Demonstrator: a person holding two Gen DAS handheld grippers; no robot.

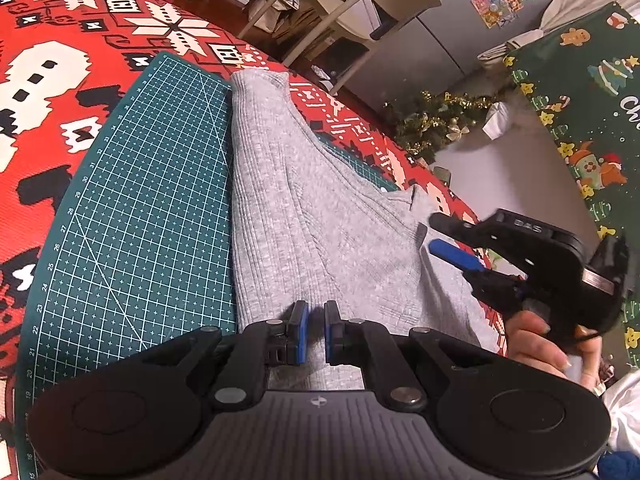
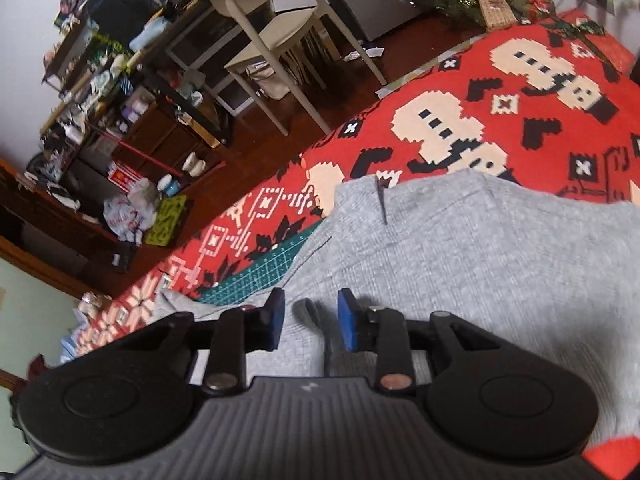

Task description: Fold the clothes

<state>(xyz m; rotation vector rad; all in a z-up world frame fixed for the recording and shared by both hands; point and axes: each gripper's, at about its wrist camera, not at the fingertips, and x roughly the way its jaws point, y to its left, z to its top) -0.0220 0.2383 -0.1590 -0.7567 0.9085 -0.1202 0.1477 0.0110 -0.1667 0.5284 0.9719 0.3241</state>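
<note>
A grey ribbed knit garment lies lengthwise over a green cutting mat, one long part folded in along its middle. My left gripper sits at its near end, blue pads almost together with a pinch of cloth between them. To the right, my right gripper is held by a hand at the garment's right edge, fingers apart. In the right wrist view the right gripper stands open just above the garment, with a small raised fold between its pads.
A red patterned tablecloth covers the table under the mat. Beyond the table's edge stand a pale chair, a tinsel-trimmed tree and a green Christmas cloth. Cluttered shelves line the far wall.
</note>
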